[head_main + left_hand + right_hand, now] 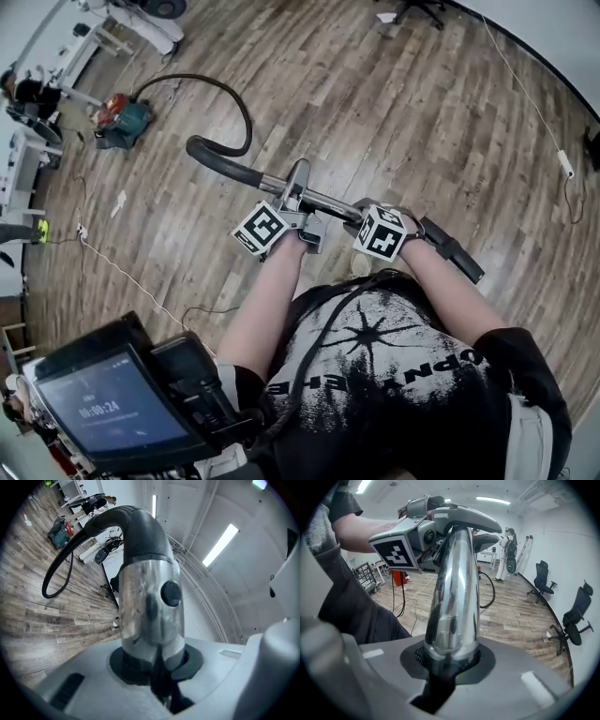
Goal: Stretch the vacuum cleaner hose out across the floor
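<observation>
Chrome filled both gripper views. The wand tube (150, 606) ran straight out of the left gripper (154, 672), whose jaws were clamped tight on it. The right gripper (451, 665) was closed round the same tube a little further along.

In the head view I read the two sitting side by side on the wand. The left one was nearer the black bent end piece (214, 155) and the right one nearer the dark handle end (450, 248). The whole wand was held up in front of the person, above the wooden floor (394, 112).

Past the bend, the black hose (246, 111) swung out in a wide bow and curved back toward the teal and red vacuum cleaner (122, 120). The cleaner stood well off by the desks at the far left.

As I judged it, the grip was secured but the stretching itself was far from done. The hose lay in a loose arc with plenty of slack, not in a line across the boards. What remained was to carry the wand away from the cleaner until that curve pulled flat, without dragging the canister along.
</observation>
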`<state>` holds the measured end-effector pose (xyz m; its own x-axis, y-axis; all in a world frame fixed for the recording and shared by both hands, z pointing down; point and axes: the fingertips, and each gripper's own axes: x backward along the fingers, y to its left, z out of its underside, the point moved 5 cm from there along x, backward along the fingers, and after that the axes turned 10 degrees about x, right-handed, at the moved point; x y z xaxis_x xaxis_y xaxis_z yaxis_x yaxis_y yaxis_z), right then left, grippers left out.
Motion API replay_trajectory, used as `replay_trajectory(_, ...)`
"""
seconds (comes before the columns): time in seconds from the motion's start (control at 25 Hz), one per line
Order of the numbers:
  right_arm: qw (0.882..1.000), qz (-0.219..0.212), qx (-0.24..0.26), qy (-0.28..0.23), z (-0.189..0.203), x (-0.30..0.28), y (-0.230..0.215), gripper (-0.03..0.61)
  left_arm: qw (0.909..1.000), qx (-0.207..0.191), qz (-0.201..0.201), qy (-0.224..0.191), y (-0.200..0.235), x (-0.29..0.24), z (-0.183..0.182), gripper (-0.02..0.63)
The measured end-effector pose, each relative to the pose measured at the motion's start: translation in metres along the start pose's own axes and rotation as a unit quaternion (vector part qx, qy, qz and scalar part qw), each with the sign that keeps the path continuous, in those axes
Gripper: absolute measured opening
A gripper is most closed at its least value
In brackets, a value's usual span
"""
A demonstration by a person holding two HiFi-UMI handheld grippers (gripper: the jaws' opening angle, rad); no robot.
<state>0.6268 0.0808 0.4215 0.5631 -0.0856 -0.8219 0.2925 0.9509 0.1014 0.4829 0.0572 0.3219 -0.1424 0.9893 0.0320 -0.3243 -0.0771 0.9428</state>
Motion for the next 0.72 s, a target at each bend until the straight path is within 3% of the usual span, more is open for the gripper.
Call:
replay_trajectory(0.12, 1.000, 0.005, -0.008, 0.003, -0.002, 0.001, 0.017, 0.081, 0.9998, -0.014, -0.012, 0.010, -0.001, 0.015, 0.003, 0.060)
replay_trajectory(0.44, 0.999, 0.017, -0.009, 0.025, -0.014, 0.005, 0.071, 0.081, 0.9994, 0.022, 0.021, 0.013, -0.007, 0.066, 0.018, 0.058)
replay_trajectory(0.72, 0.997, 0.025, -0.014, 0.065, 0.000, 0.014, 0.115, 0.081, 0.9975, 0.055, 0.041, 0.016, -0.002, 0.099, 0.049, 0.058)
